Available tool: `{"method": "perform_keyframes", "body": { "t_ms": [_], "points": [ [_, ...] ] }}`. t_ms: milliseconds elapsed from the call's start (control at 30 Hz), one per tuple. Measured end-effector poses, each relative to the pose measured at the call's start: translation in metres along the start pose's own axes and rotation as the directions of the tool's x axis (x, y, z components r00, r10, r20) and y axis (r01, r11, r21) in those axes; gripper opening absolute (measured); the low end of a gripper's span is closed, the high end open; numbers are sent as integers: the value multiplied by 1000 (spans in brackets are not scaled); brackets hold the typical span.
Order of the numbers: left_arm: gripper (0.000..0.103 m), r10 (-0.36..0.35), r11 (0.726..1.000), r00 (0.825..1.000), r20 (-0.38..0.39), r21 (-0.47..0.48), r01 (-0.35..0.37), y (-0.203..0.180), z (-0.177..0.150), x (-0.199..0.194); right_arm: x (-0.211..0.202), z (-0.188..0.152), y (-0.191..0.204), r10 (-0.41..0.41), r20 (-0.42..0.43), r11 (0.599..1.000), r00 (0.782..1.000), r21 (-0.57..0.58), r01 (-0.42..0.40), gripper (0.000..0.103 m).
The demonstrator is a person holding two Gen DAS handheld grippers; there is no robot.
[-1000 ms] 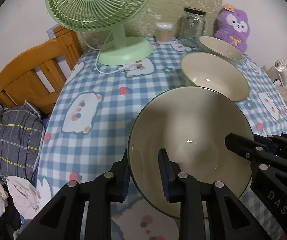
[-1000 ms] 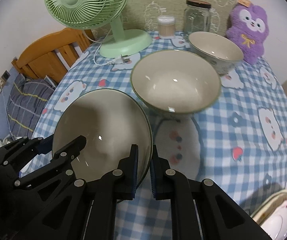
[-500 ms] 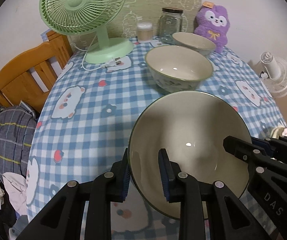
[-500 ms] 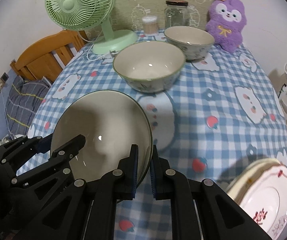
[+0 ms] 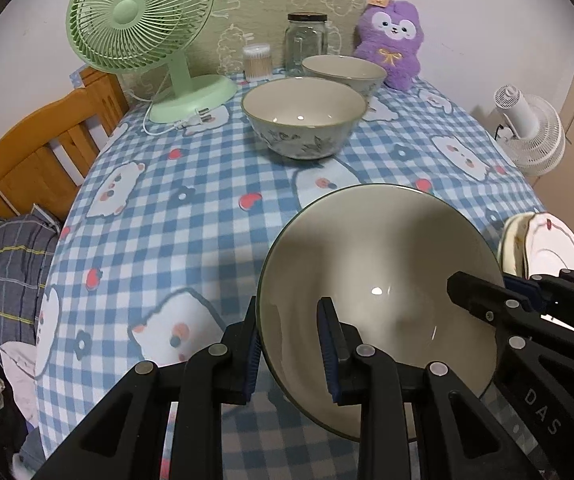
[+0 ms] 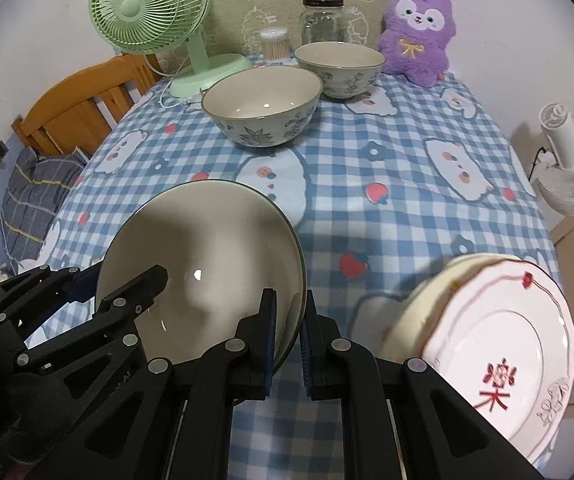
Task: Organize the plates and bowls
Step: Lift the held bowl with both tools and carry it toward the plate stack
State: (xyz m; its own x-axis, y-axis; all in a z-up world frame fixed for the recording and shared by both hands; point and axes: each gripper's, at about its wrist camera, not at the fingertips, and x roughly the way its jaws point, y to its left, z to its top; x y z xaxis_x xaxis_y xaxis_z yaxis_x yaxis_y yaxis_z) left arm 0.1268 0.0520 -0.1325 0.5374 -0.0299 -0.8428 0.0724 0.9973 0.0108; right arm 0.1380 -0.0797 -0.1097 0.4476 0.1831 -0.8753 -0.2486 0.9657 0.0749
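Observation:
A large cream bowl with a green rim is held above the table's near part by both grippers. My left gripper is shut on its left rim. My right gripper is shut on its right rim; the bowl also shows in the right wrist view. Two more patterned bowls stand farther back: a bigger one and a smaller one behind it. A stack of plates, topped by a white plate with a red mark, sits at the near right corner.
On the blue checked tablecloth at the back stand a green fan with its cord, a glass jar, a cotton-swab tub and a purple plush toy. A wooden chair is left; a white fan is right.
Both grippers have drawn back toward the near edge with the bowl still held. The far bowls have receded, and the plate stack has come into view at the right.

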Motion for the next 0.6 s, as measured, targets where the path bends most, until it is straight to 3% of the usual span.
{"method": "perform_keyframes", "body": {
  "t_ms": [600],
  "points": [
    [25, 13, 1000, 1000, 17, 4, -13, -10, -32, -21, -13, -34, -2, 51, -1, 999, 999, -16, -51, 13]
  ]
}}
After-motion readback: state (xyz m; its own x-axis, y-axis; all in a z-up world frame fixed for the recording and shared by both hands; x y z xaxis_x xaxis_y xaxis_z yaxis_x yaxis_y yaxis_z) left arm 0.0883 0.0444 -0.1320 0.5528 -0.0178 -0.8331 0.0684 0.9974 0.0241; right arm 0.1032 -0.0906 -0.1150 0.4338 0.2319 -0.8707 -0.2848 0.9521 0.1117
